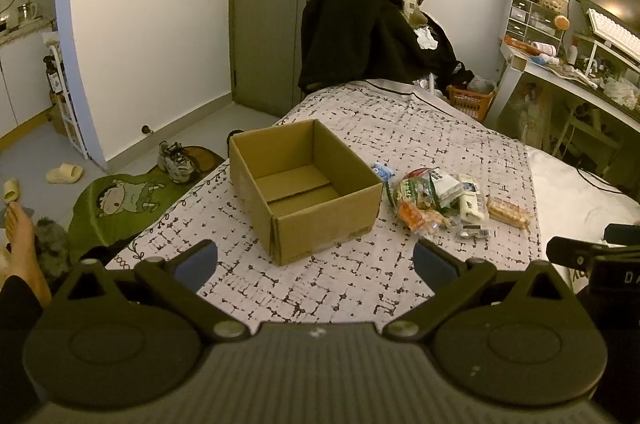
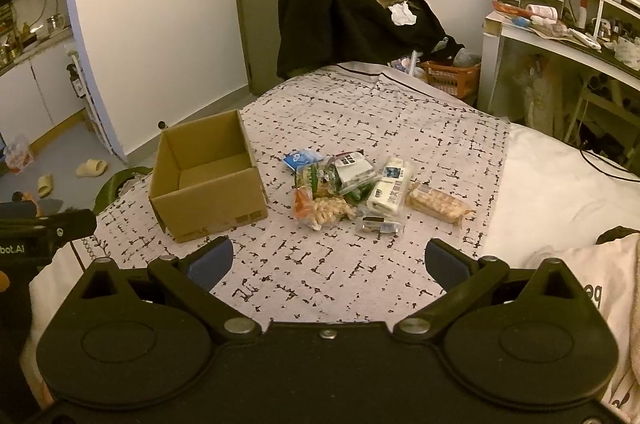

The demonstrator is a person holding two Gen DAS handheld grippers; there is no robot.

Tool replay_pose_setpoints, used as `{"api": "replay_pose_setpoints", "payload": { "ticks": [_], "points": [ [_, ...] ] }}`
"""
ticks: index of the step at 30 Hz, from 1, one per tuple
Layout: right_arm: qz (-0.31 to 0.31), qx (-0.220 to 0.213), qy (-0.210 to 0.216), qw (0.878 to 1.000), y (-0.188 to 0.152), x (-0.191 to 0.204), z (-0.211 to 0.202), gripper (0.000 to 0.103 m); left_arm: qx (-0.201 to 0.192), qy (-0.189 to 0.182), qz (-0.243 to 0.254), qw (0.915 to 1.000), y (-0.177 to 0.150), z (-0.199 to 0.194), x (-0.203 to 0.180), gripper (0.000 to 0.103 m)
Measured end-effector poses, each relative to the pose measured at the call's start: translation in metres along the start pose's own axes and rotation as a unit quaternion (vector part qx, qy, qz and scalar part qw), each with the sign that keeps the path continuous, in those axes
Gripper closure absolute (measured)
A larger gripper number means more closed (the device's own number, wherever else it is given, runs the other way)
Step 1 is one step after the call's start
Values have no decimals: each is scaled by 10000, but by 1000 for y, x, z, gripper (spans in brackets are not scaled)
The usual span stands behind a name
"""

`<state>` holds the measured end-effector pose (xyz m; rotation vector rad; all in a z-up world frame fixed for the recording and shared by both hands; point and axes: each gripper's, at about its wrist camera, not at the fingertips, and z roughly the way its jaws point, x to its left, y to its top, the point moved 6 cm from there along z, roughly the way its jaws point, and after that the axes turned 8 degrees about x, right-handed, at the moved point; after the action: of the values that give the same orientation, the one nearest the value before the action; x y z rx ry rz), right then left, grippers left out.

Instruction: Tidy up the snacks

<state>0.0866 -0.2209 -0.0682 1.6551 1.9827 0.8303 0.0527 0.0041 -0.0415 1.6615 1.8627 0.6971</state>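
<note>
Both the left gripper (image 1: 316, 262) and right gripper (image 2: 328, 262) hover spread, holding nothing. The snacks (image 2: 356, 190) lie mid-bed beside the empty box (image 2: 206, 180) (slippery wrappers may slide from a pinch).

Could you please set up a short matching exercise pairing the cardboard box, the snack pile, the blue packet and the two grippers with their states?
1. cardboard box
2. snack pile
3. blue packet
4. left gripper and right gripper

a. open, holding nothing
b. at the pile's far edge
c. empty inside
d. loose on the bedspread, beside the box

Pairs: 1-c, 2-d, 3-b, 4-a
</note>
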Motion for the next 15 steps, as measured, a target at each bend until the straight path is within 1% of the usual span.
{"api": "replay_pose_setpoints", "payload": {
  "ticks": [11, 15],
  "points": [
    [72, 8, -7, 10000, 4, -6, 6, 0, 3, 41, 42, 10000, 1, 1, -2, 0],
    [105, 50, 22, 9999, 6, -9, 10, 0, 106, 25, 60, 9999, 4, 6, -4, 0]
  ]
}}
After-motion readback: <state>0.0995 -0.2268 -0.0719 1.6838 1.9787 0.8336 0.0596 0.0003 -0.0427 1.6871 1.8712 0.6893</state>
